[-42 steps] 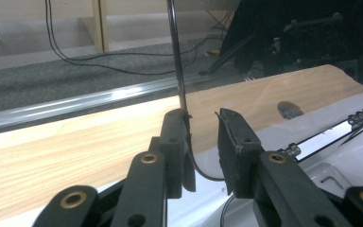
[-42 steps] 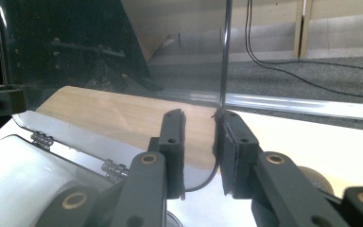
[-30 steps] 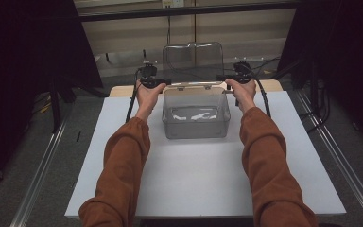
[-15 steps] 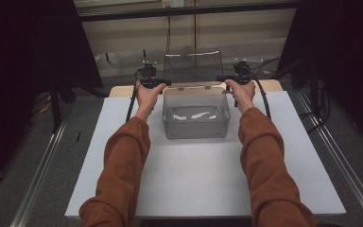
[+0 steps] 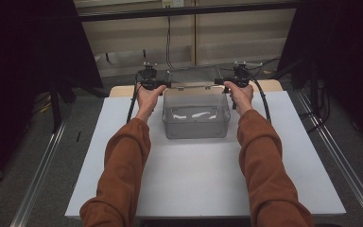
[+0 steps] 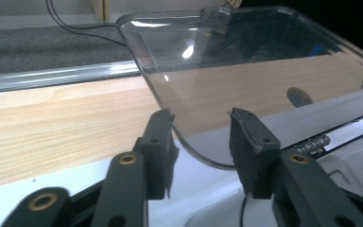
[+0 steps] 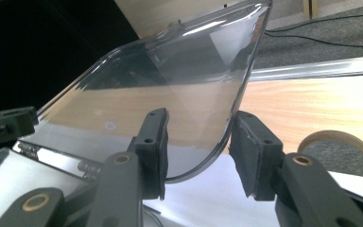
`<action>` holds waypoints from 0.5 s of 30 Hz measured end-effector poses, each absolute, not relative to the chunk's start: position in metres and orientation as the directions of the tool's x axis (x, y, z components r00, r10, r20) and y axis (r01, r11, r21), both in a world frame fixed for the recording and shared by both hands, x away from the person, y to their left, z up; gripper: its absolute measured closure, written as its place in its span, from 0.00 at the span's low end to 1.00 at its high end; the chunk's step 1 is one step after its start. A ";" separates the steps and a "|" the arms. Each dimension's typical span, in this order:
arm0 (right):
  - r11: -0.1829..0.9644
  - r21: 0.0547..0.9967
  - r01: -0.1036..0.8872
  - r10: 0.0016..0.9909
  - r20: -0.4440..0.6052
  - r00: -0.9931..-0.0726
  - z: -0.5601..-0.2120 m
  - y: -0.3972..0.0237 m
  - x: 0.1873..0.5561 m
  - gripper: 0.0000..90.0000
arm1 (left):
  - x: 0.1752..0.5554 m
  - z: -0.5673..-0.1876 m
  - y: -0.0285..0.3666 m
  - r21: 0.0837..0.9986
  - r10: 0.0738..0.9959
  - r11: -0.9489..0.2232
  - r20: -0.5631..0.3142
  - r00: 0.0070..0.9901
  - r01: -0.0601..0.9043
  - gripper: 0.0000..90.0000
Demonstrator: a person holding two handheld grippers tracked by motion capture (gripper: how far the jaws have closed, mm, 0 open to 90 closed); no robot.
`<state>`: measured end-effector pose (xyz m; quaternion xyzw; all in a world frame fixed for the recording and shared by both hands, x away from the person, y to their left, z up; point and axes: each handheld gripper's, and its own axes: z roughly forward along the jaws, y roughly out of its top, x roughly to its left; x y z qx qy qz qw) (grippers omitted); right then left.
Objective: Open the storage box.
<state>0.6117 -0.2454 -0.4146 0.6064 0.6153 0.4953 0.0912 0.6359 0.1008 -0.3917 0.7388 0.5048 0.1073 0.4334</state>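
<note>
A clear plastic box [image 5: 196,124] stands on the white board with pale pieces [image 5: 194,115] lying inside. Its hinged clear lid [image 5: 191,75] is swung open, leaning back behind the box. My left gripper [image 5: 163,85] is at the lid's left corner and my right gripper [image 5: 220,82] at its right corner. In the left gripper view the lid's rounded corner [image 6: 184,90] runs between the jaws of the left gripper [image 6: 202,118], with gaps at both pads. The right gripper [image 7: 201,117] likewise straddles the lid's corner [image 7: 194,94]. Both sets of jaws have just been opening.
The white board [image 5: 189,179] covers a wooden table whose bare strip [image 5: 118,90] shows at the back, with a round cable hole [image 7: 338,149] in it. Metal rails [image 5: 42,179] run along both sides, and cables [image 5: 169,42] hang behind.
The lid has swung from nearly upright to lying further back and lower. Both hands have followed it a little toward the table's far edge.
</note>
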 end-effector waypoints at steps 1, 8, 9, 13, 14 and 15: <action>-0.226 0.722 0.654 0.837 0.487 -0.249 -0.415 -0.245 0.612 0.63 | 0.636 -0.391 0.101 0.745 0.838 -0.127 -0.273 0.473 0.655 0.67; -0.229 0.720 0.655 0.838 0.488 -0.243 -0.415 -0.244 0.613 0.61 | 0.636 -0.394 0.102 0.752 0.832 -0.100 -0.296 0.469 0.651 0.67; -0.226 0.720 0.657 0.842 0.483 -0.241 -0.415 -0.243 0.612 0.61 | 0.636 -0.395 0.103 0.751 0.829 -0.086 -0.310 0.465 0.655 0.66; -0.214 0.723 0.656 0.845 0.474 -0.247 -0.415 -0.244 0.612 0.57 | 0.636 -0.396 0.101 0.760 0.836 -0.103 -0.284 0.470 0.642 0.66; -0.208 0.729 0.652 0.853 0.462 -0.244 -0.416 -0.244 0.612 0.55 | 0.636 -0.396 0.100 0.761 0.836 -0.107 -0.279 0.472 0.640 0.65; -0.203 0.735 0.646 0.858 0.452 -0.245 -0.416 -0.245 0.612 0.54 | 0.636 -0.397 0.100 0.758 0.837 -0.107 -0.281 0.470 0.644 0.64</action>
